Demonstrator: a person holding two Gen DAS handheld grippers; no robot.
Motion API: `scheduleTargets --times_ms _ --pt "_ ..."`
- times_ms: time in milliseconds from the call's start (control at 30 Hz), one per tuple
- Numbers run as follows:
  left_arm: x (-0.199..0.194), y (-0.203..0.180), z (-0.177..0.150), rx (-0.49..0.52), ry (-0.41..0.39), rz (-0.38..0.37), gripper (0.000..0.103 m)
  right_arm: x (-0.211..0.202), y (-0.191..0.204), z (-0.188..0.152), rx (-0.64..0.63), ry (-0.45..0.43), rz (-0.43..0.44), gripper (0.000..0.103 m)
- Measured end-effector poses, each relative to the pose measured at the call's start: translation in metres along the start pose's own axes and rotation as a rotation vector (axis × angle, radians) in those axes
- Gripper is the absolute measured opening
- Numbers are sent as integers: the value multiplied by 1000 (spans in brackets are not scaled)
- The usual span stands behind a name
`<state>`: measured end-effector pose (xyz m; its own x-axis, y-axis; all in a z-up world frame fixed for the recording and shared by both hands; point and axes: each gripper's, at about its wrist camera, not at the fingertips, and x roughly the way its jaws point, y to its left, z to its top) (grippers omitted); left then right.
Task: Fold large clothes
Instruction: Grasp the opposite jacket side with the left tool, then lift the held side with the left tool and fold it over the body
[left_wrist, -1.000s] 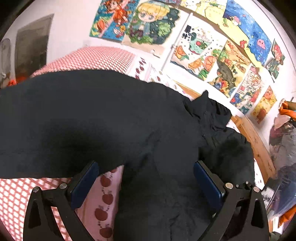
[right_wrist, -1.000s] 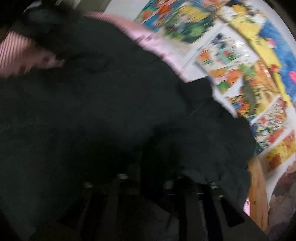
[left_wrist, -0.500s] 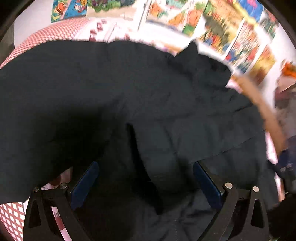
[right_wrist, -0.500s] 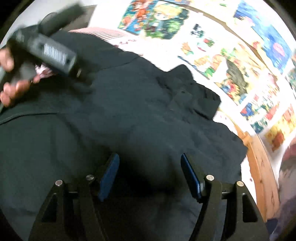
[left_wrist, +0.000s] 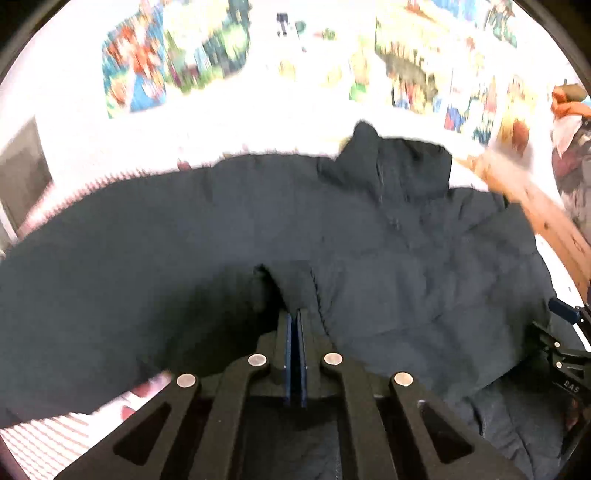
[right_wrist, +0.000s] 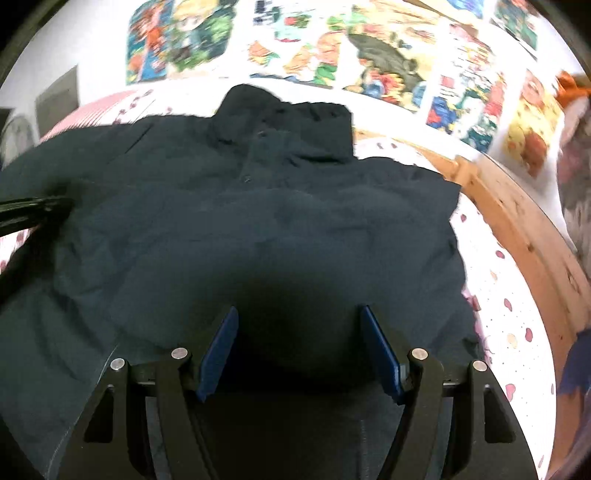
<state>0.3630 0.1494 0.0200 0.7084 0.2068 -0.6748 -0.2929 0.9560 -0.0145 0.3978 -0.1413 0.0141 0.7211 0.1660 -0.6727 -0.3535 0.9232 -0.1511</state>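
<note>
A large black jacket (left_wrist: 369, 236) lies spread over the bed, collar toward the far wall. My left gripper (left_wrist: 294, 317) is shut on a raised fold of the jacket's fabric near its lower middle. In the right wrist view the same jacket (right_wrist: 277, 206) fills the frame, collar at the top. My right gripper (right_wrist: 298, 325) is open, its blue pads hovering just above the jacket's lower part with nothing between them. The right gripper also shows at the right edge of the left wrist view (left_wrist: 565, 314). The left gripper's body shows at the left edge of the right wrist view (right_wrist: 33, 206).
The bed has a pink-checked and fruit-print sheet (right_wrist: 517, 295). A wooden bed frame (right_wrist: 524, 229) runs along the right side. Colourful drawings (right_wrist: 369, 48) cover the wall behind. Piled clothing (left_wrist: 570, 155) sits at the far right.
My left gripper has closed on a fold of the jacket; it was open half a second ago. My right gripper, shut a second ago, has opened and shifted over the jacket's lower part.
</note>
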Motion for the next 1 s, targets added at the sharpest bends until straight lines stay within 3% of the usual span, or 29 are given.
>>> scheduleTargets --times_ms 67,167,367,500,733,900,1000 --pt "-14 4 9 12 -70 56 3 -2 -5 2 5 -29 -24 64" --pt "-21 20 17 -6 -91 94 3 5 -12 13 6 -44 -52 64" --pt "26 23 7 60 56 168 3 40 -5 33 -8 -4 -70 64" --pt "48 23 -1 74 122 189 4 78 4 38 -23 102 -43 64" --pt "71 13 -11 124 172 225 5 118 -1 28 -3 155 -15 85" --pt "64 18 -12 94 155 178 8 120 -1 27 2 135 -21 86" --pt "53 31 -10 28 147 101 23 116 -6 21 18 111 -12 87"
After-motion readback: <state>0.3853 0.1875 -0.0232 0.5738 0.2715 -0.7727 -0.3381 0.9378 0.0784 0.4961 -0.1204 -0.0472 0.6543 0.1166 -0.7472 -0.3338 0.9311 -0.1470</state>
